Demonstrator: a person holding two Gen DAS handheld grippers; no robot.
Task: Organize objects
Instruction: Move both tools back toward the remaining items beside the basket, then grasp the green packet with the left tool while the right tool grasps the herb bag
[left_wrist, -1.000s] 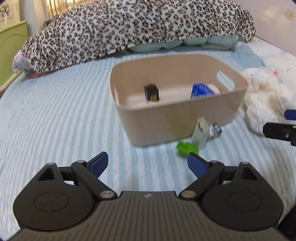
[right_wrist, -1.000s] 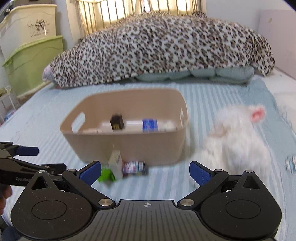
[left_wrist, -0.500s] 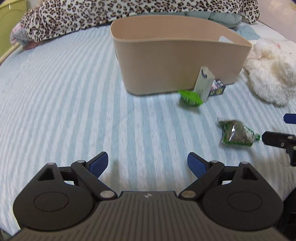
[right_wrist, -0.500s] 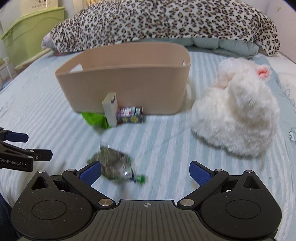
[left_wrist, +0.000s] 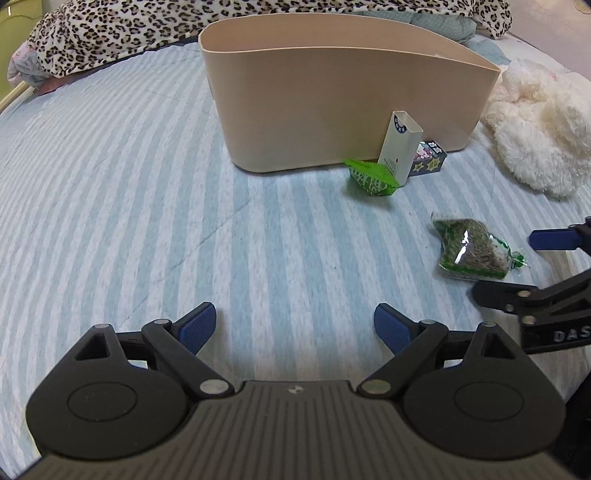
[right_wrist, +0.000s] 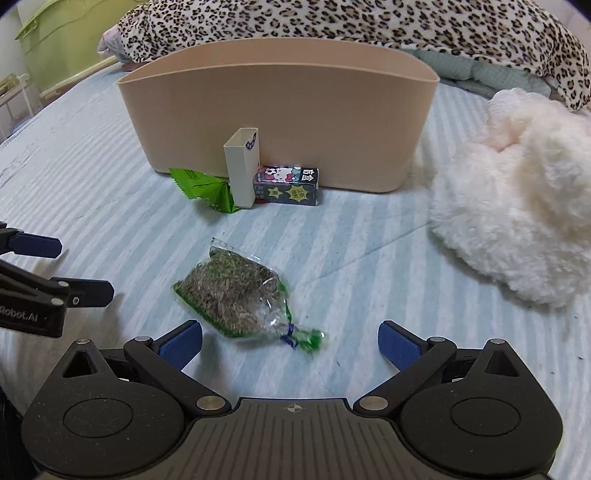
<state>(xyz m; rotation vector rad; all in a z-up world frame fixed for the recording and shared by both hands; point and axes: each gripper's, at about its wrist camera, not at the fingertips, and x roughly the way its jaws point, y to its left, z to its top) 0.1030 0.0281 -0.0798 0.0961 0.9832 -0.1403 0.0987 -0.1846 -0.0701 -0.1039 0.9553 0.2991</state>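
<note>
A beige bin (left_wrist: 332, 92) (right_wrist: 280, 110) stands on the striped bed. Against its front wall lie a green packet (left_wrist: 371, 177) (right_wrist: 207, 190), an upright white box (left_wrist: 400, 147) (right_wrist: 242, 168) and a dark cartoon box (left_wrist: 428, 162) (right_wrist: 288, 184). A clear bag of dried green bits (left_wrist: 469, 249) (right_wrist: 236, 295) lies nearer. My right gripper (right_wrist: 290, 343) is open, low over the bed, with the bag's tied end just ahead between its fingers. My left gripper (left_wrist: 295, 326) is open and empty, to the left of the bag.
A white plush toy (right_wrist: 517, 206) (left_wrist: 539, 125) lies right of the bin. A leopard-print duvet (right_wrist: 369, 22) is heaped behind the bin. Green storage boxes (right_wrist: 55, 37) stand off the bed at the far left.
Both grippers have dropped lower and closer to the bed. The bag of dried bits has come into view and now sits just ahead of my right gripper.
</note>
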